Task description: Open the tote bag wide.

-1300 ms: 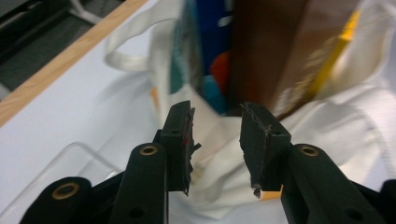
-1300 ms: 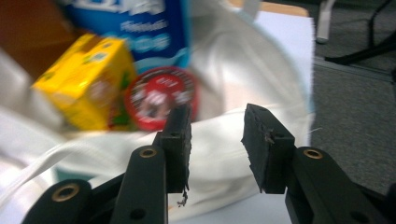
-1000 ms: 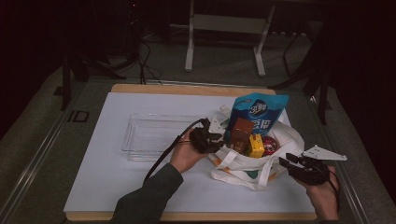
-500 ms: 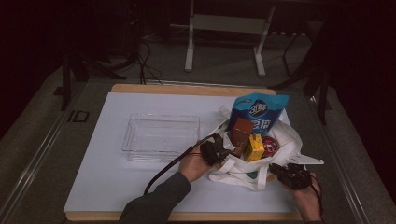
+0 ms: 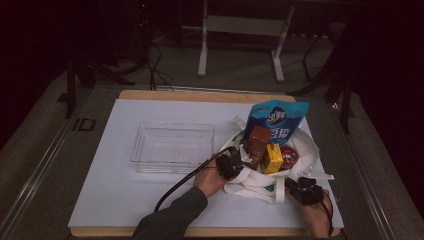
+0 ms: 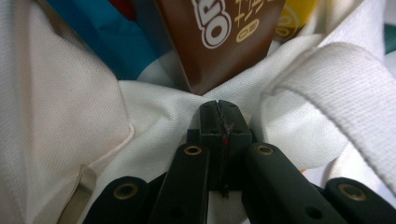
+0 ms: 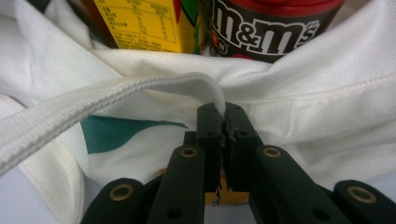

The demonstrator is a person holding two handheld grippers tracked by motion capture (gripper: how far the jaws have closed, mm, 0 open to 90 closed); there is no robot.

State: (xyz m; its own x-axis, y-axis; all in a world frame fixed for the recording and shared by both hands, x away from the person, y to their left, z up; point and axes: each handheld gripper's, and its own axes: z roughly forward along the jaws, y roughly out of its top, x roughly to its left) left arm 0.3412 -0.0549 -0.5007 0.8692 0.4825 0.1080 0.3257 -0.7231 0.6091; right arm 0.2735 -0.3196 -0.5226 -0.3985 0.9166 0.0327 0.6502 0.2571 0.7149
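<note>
Your left gripper [image 6: 218,109] is clenched tight on the white cloth of the tote bag [image 5: 260,181] at its near left rim, just below the brown carton [image 6: 219,37]. Your right gripper [image 7: 222,114] has just been closing and now pinches the bag's strap [image 7: 107,95] where it meets the near right rim. The bag lies open on the white table [image 5: 125,200], holding a blue pouch [image 5: 276,120], the brown carton, a yellow carton [image 5: 273,158] and a red-lidded M&M's tub [image 7: 275,25]. To its left stands a clear plastic tray [image 5: 172,147].
</note>
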